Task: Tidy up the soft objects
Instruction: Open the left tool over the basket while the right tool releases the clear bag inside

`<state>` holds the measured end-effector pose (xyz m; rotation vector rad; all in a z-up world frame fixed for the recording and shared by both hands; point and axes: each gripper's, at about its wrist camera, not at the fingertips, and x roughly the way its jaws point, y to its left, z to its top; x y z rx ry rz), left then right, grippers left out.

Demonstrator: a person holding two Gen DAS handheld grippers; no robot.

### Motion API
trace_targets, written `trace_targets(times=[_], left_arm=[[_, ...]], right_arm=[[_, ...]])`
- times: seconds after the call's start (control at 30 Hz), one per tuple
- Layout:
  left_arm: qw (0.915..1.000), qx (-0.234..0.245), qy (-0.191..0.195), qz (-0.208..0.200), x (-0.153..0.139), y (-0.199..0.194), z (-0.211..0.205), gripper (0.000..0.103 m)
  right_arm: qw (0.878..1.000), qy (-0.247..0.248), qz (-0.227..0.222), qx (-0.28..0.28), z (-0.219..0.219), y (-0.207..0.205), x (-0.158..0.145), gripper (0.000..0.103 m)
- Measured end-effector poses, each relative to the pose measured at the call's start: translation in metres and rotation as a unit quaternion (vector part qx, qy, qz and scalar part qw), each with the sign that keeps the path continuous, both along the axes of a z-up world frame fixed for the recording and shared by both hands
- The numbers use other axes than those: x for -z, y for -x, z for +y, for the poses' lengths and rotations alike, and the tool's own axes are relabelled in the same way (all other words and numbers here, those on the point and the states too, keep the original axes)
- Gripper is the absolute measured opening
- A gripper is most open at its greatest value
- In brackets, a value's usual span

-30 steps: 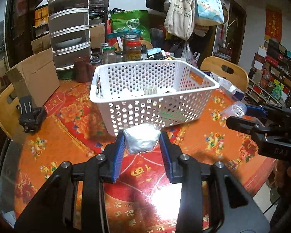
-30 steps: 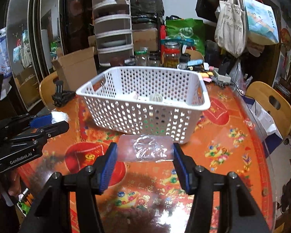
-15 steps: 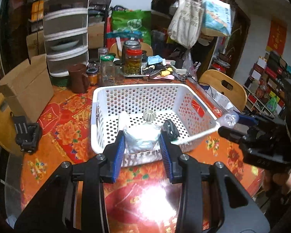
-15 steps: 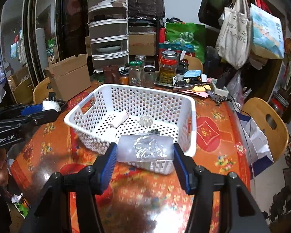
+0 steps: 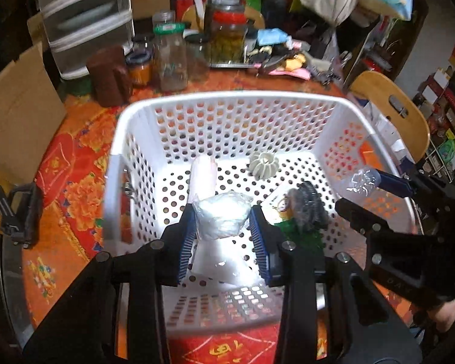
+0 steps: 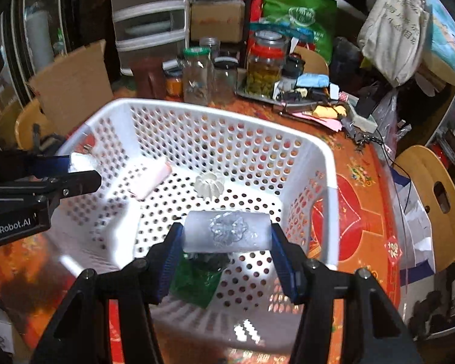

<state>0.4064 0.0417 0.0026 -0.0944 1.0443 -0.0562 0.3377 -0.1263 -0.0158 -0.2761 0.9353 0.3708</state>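
A white perforated basket (image 5: 227,97) (image 6: 330,163) stands on the red patterned table. My left gripper (image 5: 223,227) is shut on a white soft bundle in clear wrap (image 5: 221,217), held over the basket's inside. My right gripper (image 6: 226,242) is shut on a clear plastic-wrapped roll (image 6: 227,232), also over the basket. Inside lie a pink-white roll (image 5: 201,176) (image 6: 150,179), a cream ribbed piece (image 5: 264,165) (image 6: 207,185), a dark scrubber (image 5: 308,206) and a green packet (image 6: 194,282). Each gripper shows in the other's view: the right one (image 5: 364,185), the left one (image 6: 82,166).
Glass jars (image 5: 170,57) (image 6: 264,63) and a brown cup (image 5: 109,75) crowd the table's far side. A cardboard box (image 5: 15,115) and a black clamp (image 5: 15,209) sit left. Wooden chairs (image 5: 391,112) (image 6: 433,200) stand right. A tray of clutter (image 6: 312,94) lies behind the basket.
Both grippers have moved forward and up from in front of the basket to over its inside, each still holding its bundle.
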Motion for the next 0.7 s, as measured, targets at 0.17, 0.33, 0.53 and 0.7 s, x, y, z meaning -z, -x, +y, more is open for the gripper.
trace_targets(times=[0.17,0.33,0.53,0.7], left_arm=[[0.9995,0.003,-0.010,0.030,0.024,-0.017,-0.005,0.034],[0.9984,0.015,-0.017,0.052,0.039,-0.022,-0.011,0.034],[0.9987,0.015,-0.009,0.048,0.041,-0.021,-0.008,0.037],[0.9993,0.019,-0.010,0.030,0.033,-0.016,-0.009,0.056]], right_arm=[[0.999,0.030,0.018,-0.010,0.011,-0.014,0.020,0.056],[0.999,0.032,0.030,-0.019,0.017,-0.021,0.024,0.056],[0.999,0.026,0.038,-0.025,0.019,-0.021,0.026,0.057],[0.999,0.009,0.038,-0.020,0.013,-0.020,0.024,0.066]])
